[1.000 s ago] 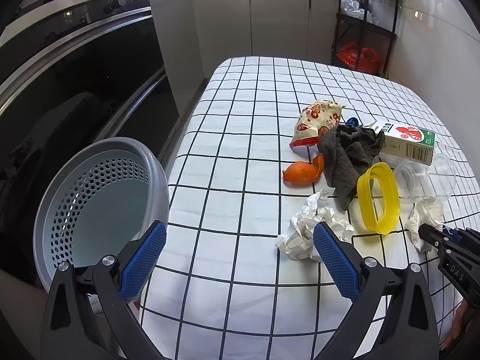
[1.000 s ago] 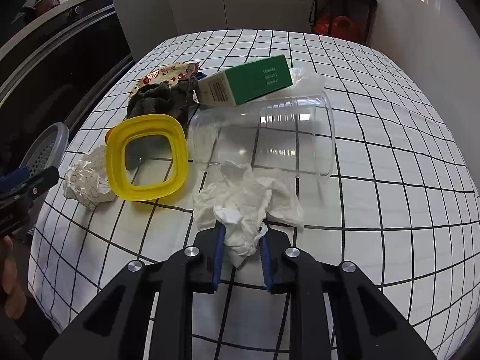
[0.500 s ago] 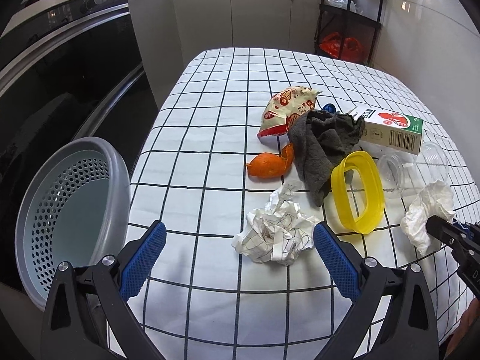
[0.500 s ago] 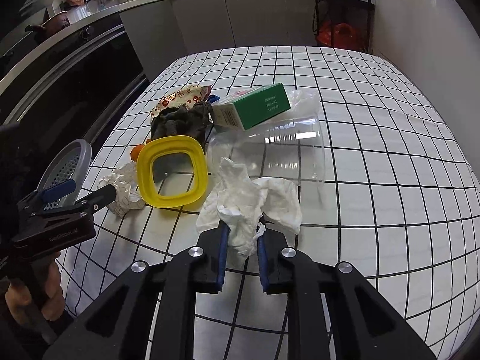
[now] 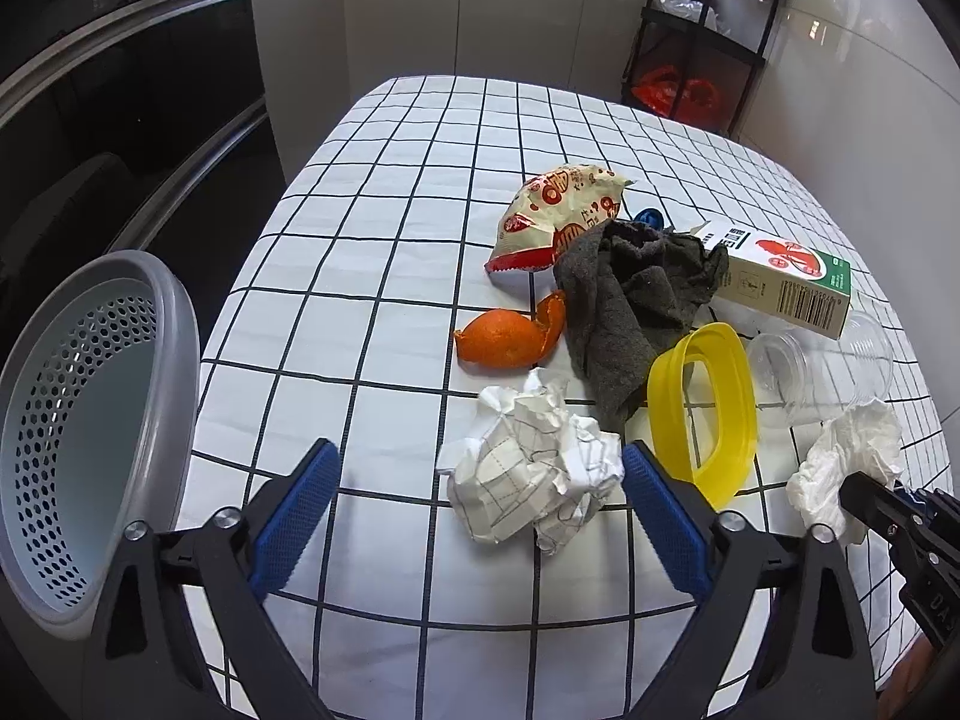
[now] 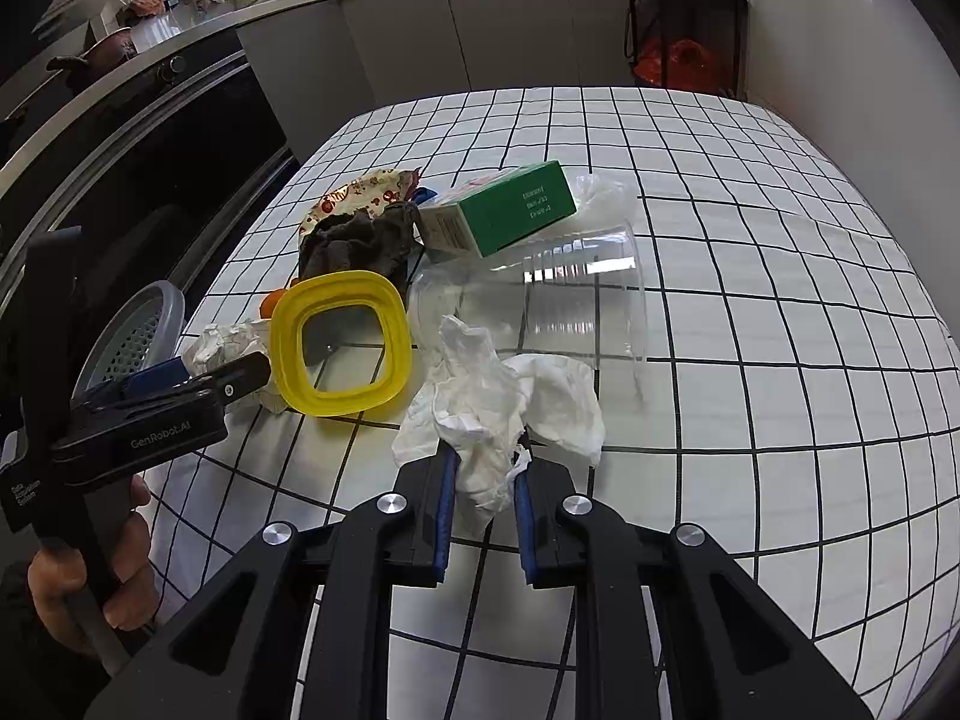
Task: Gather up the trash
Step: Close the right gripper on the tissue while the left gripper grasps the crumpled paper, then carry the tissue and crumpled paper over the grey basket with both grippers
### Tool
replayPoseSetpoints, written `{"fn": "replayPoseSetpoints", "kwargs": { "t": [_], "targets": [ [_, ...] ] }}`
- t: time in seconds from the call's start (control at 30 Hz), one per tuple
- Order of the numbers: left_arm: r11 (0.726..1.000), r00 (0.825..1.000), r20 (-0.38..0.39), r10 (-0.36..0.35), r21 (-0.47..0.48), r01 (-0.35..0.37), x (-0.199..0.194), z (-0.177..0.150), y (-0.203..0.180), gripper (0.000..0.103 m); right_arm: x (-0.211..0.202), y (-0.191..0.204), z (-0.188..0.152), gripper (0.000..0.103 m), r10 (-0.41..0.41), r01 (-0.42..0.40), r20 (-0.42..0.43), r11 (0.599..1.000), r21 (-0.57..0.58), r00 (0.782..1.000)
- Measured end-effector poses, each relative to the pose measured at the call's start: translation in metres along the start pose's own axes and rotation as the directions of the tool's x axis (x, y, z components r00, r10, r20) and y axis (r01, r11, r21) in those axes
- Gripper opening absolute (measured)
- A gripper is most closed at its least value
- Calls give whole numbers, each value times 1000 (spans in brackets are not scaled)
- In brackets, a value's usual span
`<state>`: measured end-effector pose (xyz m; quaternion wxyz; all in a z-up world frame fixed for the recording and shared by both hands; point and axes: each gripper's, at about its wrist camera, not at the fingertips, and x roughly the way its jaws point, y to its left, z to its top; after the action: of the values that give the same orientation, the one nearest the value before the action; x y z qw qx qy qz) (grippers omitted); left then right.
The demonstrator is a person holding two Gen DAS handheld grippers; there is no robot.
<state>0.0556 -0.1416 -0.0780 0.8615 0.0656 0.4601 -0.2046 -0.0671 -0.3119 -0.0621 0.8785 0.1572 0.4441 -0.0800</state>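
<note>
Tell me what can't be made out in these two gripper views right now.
- Blue object, left wrist view: mostly hidden behind the grey cloth; can't identify it.
- Trash basket, both views: its bottom is cut off by the frame edge, so any contents are unknown.
- Carton, right wrist view: print too small to read.
- Orange peel, right wrist view: nearly hidden behind the yellow lid.

You get bright, even daylight from the far windows on both wrist views, with soft shadows under the clutter. Glare streaks the clear plastic cup and the glossy wall. Fisheye bending curves the checked tablecloth towards black corners (focus stays sharp throughout).
</note>
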Motion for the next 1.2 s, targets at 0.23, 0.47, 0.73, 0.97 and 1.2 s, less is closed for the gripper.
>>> {"fn": "replayPoseSetpoints", "kwargs": {
  "t": [0.23, 0.47, 0.73, 0.97, 1.2],
  "targets": [
    [1000, 1000, -23, -3, 31, 3, 3, -6, -4, 45, -1, 1, -1, 17, 2, -2, 6, 1000, -4, 1000],
    [999, 999, 27, 26, 46, -27, -16, -5, 1, 41, -5, 4, -2, 17, 1, -1, 23, 1000, -12, 1000],
    [992, 987, 133, 92, 73, -102, -64, -9, 9, 41, -26, 26, 1, 17, 28, -24, 89, 998, -50, 996],
    [987, 968, 195, 157, 12, -162, -113, -19, 48, 41, -28, 61, 6, 17, 101, -93, 102, 993, -73, 990],
    [968, 942, 223, 252, -57, -246, -146, -19, 113, 41, -40, 130, 15, 17, 161, -132, 139, 972, -193, 977]
  ]
}}
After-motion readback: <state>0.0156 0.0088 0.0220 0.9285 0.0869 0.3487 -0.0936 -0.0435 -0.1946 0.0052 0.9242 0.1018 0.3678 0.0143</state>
